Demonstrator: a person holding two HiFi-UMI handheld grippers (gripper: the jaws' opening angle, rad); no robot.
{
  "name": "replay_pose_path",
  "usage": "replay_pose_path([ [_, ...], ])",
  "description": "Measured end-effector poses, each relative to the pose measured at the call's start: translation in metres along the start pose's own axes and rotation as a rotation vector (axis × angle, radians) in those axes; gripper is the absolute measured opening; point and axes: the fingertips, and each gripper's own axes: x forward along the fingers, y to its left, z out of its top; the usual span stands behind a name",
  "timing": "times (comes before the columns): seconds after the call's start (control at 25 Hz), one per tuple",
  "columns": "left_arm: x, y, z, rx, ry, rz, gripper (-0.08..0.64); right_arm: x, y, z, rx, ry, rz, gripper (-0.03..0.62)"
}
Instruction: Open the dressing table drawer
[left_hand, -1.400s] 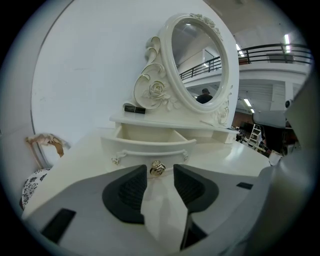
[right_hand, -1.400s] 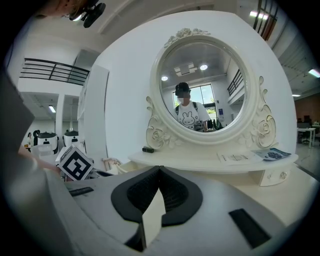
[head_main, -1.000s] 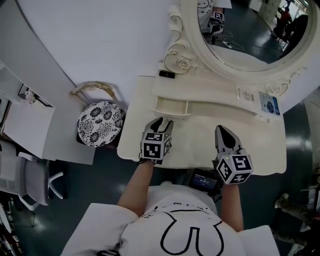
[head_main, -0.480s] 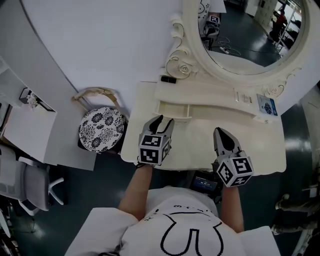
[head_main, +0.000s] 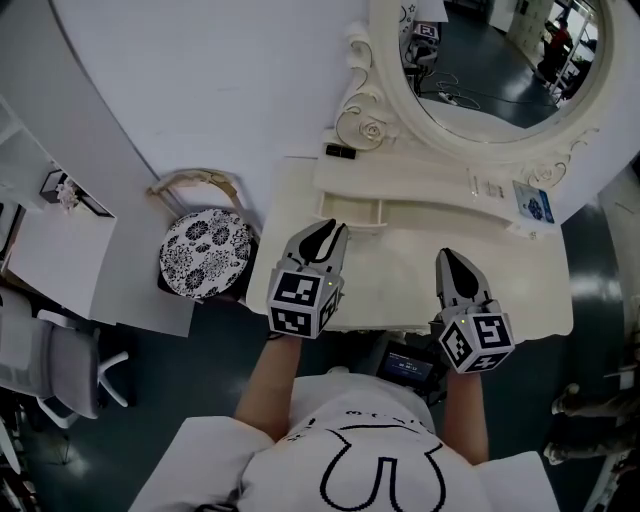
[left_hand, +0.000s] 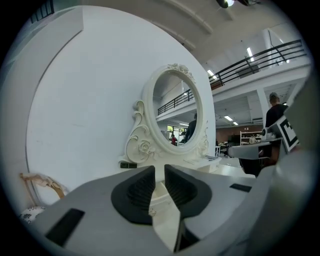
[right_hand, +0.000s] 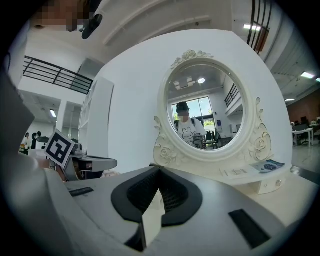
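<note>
The cream dressing table (head_main: 520, 300) stands under an oval mirror (head_main: 490, 60). Its small left drawer (head_main: 350, 212) is pulled out of the raised shelf, and its inside looks empty. My left gripper (head_main: 326, 232) hovers just in front of that drawer, above the tabletop. Its jaws are closing, with a narrow gap between them and nothing in it. In the left gripper view the drawer front (left_hand: 159, 192) shows through the gap of the left gripper (left_hand: 160, 172). My right gripper (head_main: 450, 260) floats over the middle of the table, shut and empty, right gripper (right_hand: 159, 171) pointing at the mirror.
A round stool with a black-and-white flowered cushion (head_main: 205, 254) stands left of the table. On the shelf lie a small black object (head_main: 340, 152) and a leaflet (head_main: 533, 203). The right-hand small drawer (right_hand: 272, 185) is closed. A white desk (head_main: 60, 260) and an office chair (head_main: 60, 370) are at far left.
My left gripper has risen above the tabletop, a little back from the drawer, and its jaws have narrowed. The right gripper has lifted slightly. The drawer stays pulled out.
</note>
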Motion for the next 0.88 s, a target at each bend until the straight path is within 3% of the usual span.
replay_pose_path([
  [0.16, -0.011, -0.006, 0.012, 0.027, -0.036, -0.013, 0.0, -0.007, 0.009, 0.013, -0.027, -0.026, 0.006, 0.012],
  [0.36, -0.021, -0.019, 0.029, 0.078, -0.1, -0.046, 0.0, -0.016, 0.014, 0.021, -0.029, -0.041, 0.006, 0.012],
  [0.6, -0.029, -0.031, 0.038, 0.095, -0.127, -0.076, -0.001, -0.028, 0.013, 0.026, 0.0, -0.069, -0.008, 0.012],
  [0.88, -0.035, -0.036, 0.038, 0.099, -0.126, -0.088, -0.002, -0.028, 0.019, 0.023, -0.044, -0.039, -0.005, 0.011],
])
